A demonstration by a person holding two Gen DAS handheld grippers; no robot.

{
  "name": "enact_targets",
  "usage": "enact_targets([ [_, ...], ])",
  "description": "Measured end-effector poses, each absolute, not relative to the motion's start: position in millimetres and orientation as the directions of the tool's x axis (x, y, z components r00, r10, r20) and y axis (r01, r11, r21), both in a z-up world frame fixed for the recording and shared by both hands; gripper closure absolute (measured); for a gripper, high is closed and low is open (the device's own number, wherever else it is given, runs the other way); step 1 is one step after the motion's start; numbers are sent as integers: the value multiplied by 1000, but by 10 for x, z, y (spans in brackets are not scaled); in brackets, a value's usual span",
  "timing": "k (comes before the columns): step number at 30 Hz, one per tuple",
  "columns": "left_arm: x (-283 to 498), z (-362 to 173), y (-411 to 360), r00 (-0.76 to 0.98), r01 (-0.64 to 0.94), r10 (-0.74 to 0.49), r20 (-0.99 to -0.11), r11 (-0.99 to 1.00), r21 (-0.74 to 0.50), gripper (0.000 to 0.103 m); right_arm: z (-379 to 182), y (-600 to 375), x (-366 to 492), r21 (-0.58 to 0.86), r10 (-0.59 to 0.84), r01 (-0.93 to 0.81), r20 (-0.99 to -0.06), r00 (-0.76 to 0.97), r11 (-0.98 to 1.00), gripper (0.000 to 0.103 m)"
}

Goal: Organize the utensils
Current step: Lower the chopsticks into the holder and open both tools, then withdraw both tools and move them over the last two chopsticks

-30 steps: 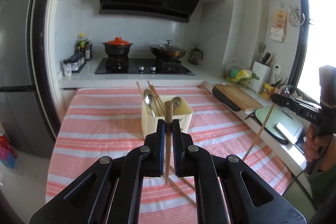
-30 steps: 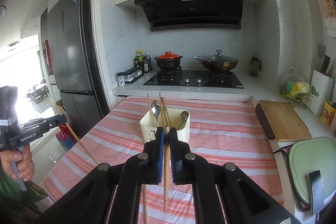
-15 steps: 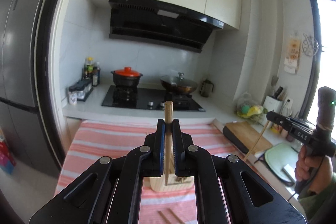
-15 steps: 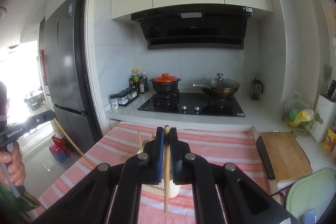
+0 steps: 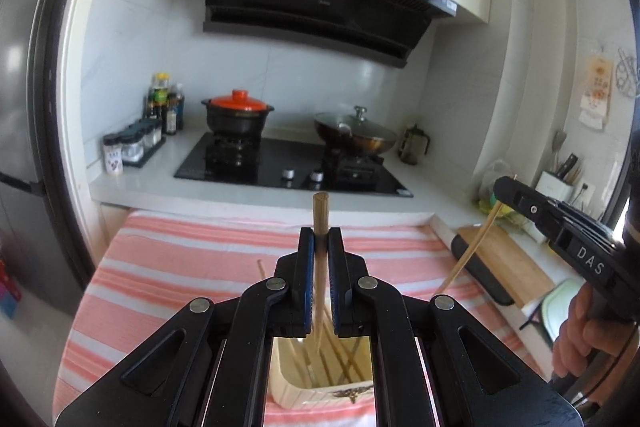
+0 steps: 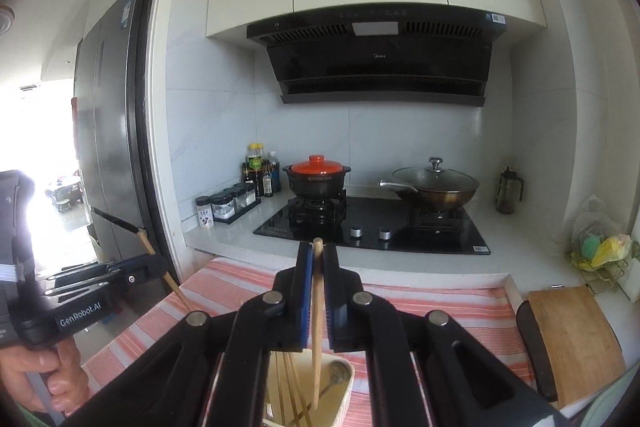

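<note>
Both grippers have moved forward over the cream utensil holder (image 5: 320, 391), left gripper (image 5: 319, 275) and right gripper (image 6: 317, 291) jaws each clamping one upright wooden chopstick (image 5: 320, 223).

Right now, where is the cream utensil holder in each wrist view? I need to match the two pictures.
Left wrist: the cream utensil holder sits at bottom centre, below the left gripper, seen between its arms.
Right wrist: the holder sits at bottom centre, under the right gripper, chopsticks and a spoon inside.
Shared landmark: the orange-lidded pot on the stove.
</note>
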State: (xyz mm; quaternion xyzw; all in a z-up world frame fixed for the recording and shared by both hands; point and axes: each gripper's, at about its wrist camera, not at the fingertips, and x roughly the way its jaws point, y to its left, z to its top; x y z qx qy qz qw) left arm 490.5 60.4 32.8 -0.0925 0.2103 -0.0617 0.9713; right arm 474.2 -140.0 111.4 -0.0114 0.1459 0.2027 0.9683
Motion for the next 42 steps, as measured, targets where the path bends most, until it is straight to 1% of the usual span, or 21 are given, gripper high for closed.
enact_targets([
  [2, 5044, 145, 582, 880, 75, -162, -447, 976, -205, 98, 937, -1350, 4910, 50, 399, -407, -337, 853, 912, 98],
  [5, 5243, -102, 536, 828, 79, -182, -530, 974, -212, 98, 651, -1250, 5143, 62, 397, -415, -446, 802, 908, 98],
  [9, 5474, -341, 489, 752, 61, -180, -635, 977, -205, 95, 322, -1102, 5343, 24, 348, -404, -554, 756, 915, 97],
  [10, 5502, -359, 491, 742, 54, -180, -646, 976, -211, 87, 254, -1070, 5400, 12, 332, -398, -575, 748, 917, 96],
  [11, 5507, -354, 498, 738, 47, -180, -650, 975, -217, 73, 213, -1044, 5448, 8, 321, -392, -588, 742, 920, 89],
  [12, 5487, -320, 520, 742, 37, -176, -647, 974, -223, 66, 200, -1042, 5477, 15, 320, -387, -592, 739, 922, 72],
  [13, 5438, -263, 549, 752, 30, -174, -636, 972, -231, 58, 222, -1065, 5479, 37, 330, -381, -581, 744, 924, 64],
  [14, 5379, -201, 585, 762, 33, -180, -622, 970, -240, 51, 282, -1114, 5446, 61, 341, -372, -559, 756, 926, 61],
  [15, 5322, -136, 611, 769, 43, -188, -611, 969, -245, 48, 356, -1159, 5397, 83, 349, -363, -539, 767, 928, 61],
  [16, 5224, -71, 642, 775, 51, -189, -603, 970, -239, 41, 435, -1208, 5337, 105, 360, -361, -524, 772, 927, 61],
  [17, 5155, -27, 684, 779, 54, -181, -601, 973, -224, 37, 508, -1255, 5260, 122, 374, -366, -512, 773, 923, 61],
  [19, 4907, 22, 750, 780, 67, -170, -602, 980, -190, 31, 619, -1332, 5050, 127, 386, -375, -496, 778, 918, 61],
  [20, 4776, 12, 786, 773, 77, -170, -611, 981, -177, 27, 642, -1377, 4915, 120, 387, -380, -492, 780, 917, 58],
  [21, 4634, -26, 823, 761, 84, -171, -626, 983, -166, 25, 636, -1431, 4756, 112, 388, -386, -492, 779, 916, 55],
  [22, 4512, -85, 860, 744, 88, -170, -646, 984, -157, 23, 611, -1480, 4603, 104, 390, -392, -494, 777, 914, 55],
  [26, 3931, -503, 927, 649, 102, -150, -746, 989, -110, 23, 262, -1669, 3941, 51, 373, -418, -557, 741, 907, 54],
  [28, 3571, -739, 922, 623, 108, -154, -767, 988, -111, 23, -3, -1779, 3554, 22, 352, -422, -590, 726, 906, 54],
  [32, 2914, -1263, 849, 591, 66, -200, -781, 978, -200, 23, -623, -2001, 2668, -47, 291, -402, -614, 733, 914, 54],
  [34, 2691, -1521, 760, 572, 33, -225, -788, 967, -252, 23, -928, -2105, 2339, -24, 263, -363, -645, 717, 932, 54],
  [38, 2634, -1763, 488, 530, 31, -297, -794, 943, -332, 25, -1297, -2262, 1923, 66, 270, -311, -683, 679, 948, 54],
  [42, 2839, -1789, 193, 547, 36, -296, -783, 943, -331, 25, -1314, -2226, 1871, 72, 286, -328, -683, 672, 942, 55],
])
